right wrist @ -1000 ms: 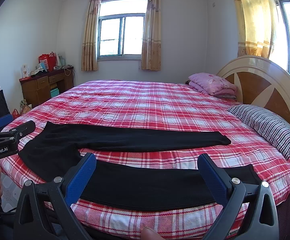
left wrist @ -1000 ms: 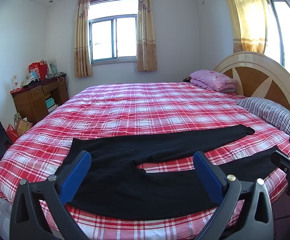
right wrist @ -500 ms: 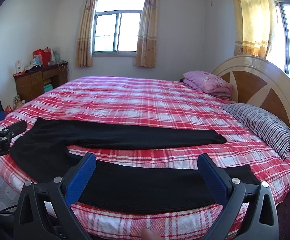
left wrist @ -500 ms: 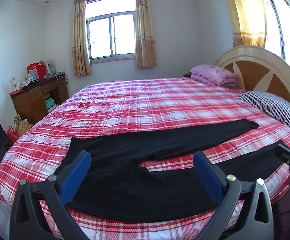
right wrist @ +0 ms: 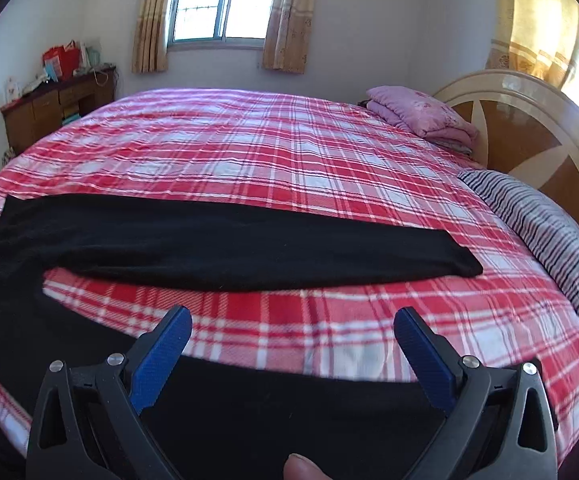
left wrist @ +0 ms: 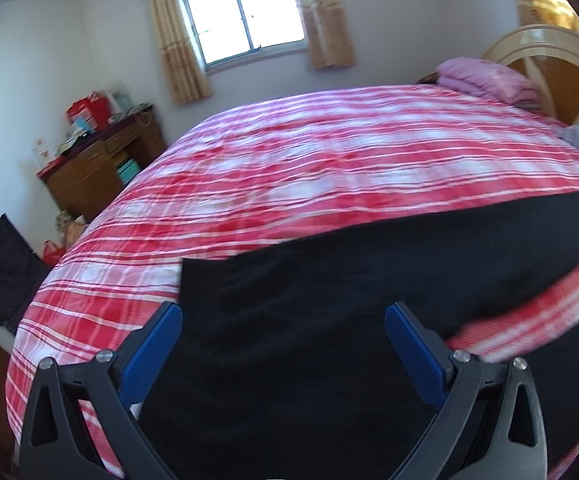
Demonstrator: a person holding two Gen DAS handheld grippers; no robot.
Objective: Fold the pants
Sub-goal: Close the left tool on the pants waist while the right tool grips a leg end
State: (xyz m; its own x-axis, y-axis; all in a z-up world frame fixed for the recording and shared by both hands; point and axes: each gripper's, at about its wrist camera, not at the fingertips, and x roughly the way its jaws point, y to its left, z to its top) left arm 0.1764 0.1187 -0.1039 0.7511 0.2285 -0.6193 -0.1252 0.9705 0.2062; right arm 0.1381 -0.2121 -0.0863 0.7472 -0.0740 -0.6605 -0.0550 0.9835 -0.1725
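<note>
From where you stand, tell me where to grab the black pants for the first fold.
Pinch the near leg at its bed-edge hem side, coming in low from the bed's near edge; it lies flat, parallel to the far leg, so lifting it over should stack them.

Matt black cloth pants [right wrist: 217,248], woven plaid cotton-like bedspread [right wrist: 289,160], glossy lacquered wooden headboard [right wrist: 529,120].

— We see the left wrist view smeared by motion; the bed [left wrist: 329,152] checks blur, and the pants [left wrist: 309,320] run off its right edge.

— In ours, the pants' waist end leaves the left edge; a fingertip [right wrist: 303,468] is cut off below.
</note>
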